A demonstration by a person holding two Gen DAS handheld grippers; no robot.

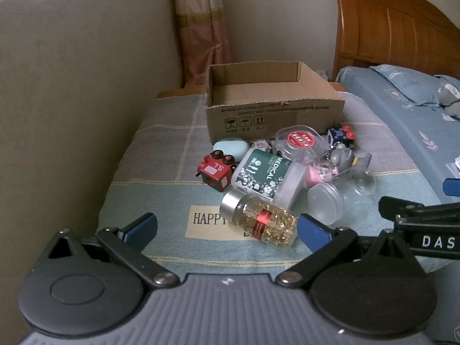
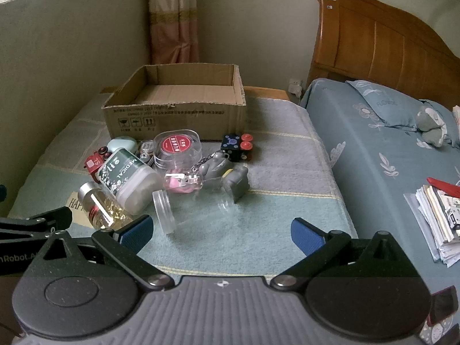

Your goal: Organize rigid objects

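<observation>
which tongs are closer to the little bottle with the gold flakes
Left. The bottle lies between the open left tongs, just ahead. The right tongs hang open to its right, bottle outside their left finger.

Wooden headboard [image 2: 382, 43], blue floral pillow [image 2: 382, 103], pink curtain [image 2: 172, 17], paper stack [image 2: 437, 215]

Brown corrugated cardboard box [image 1: 273, 106], matt, with ragged torn rim. Woven cloth mat [image 2: 276, 149], soft and dull. Clear glossy bottle of gold flakes [image 1: 258, 220] with brushed metal cap. Frosted plastic MEDICAL jar [image 1: 267, 178]. Varnished wooden headboard [image 2: 382, 46], shiny. Matt blue pads [image 2: 306, 235] on black plastic fingers.
</observation>
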